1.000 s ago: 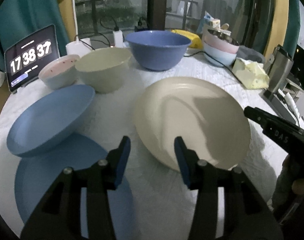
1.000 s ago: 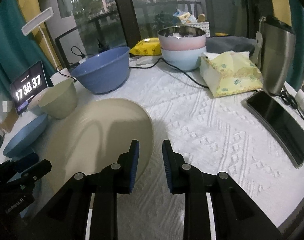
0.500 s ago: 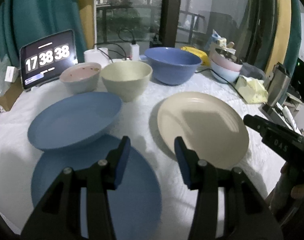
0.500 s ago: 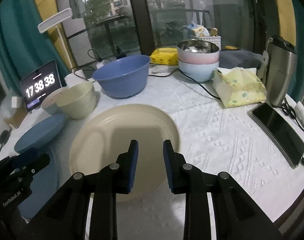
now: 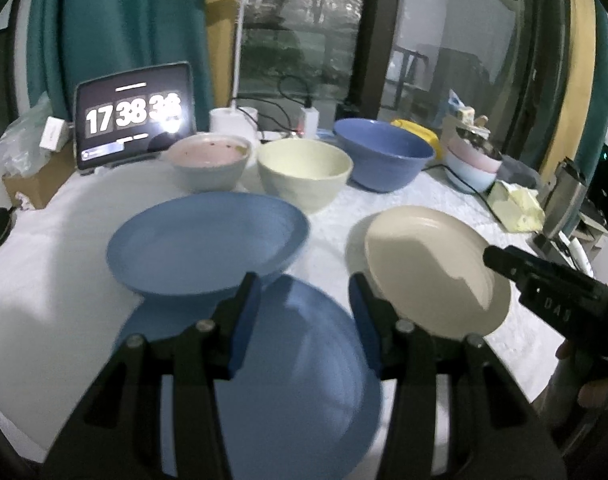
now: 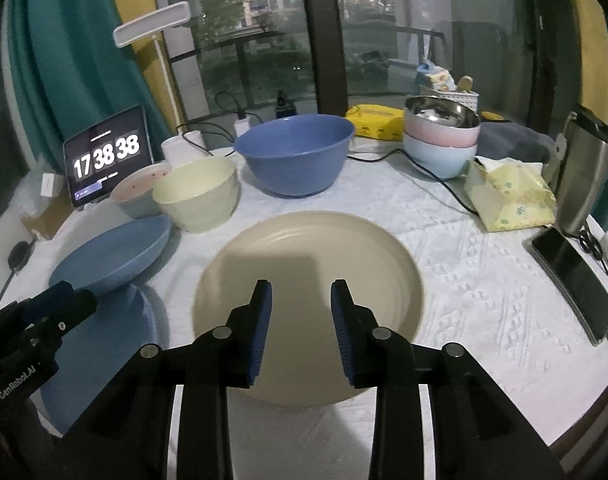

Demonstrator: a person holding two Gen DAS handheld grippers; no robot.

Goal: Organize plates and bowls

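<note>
Two grippers, both empty. Left gripper point(image 5: 304, 312) hangs with jaws parted over the flat blue plate point(image 5: 288, 380); nothing between the pads. Right gripper point(image 6: 300, 320) hangs over the near half of the cream plate point(image 6: 308, 256); its jaws have just been opening, nothing between them either.

Layout: deep blue plate point(image 5: 208, 236) rests tilted, its near edge on the flat blue plate. Cream plate lies alone on the white tablecloth point(image 6: 484, 280), right of the blue pair. Behind: pink-lined bowl point(image 5: 210, 160), cream bowl point(image 5: 304, 172), large blue bowl point(image 6: 296, 152), side by side.

Judgement: step in hand is choosing a first pick; stacking not begun. Advice: take a plate by its near rim, one pad over and one under, and lift level. Deep blue plate looks easiest, since its rim stands clear of the cloth. Risk: cream plate lies flush, so the lower pad may snag the cloth.
</note>
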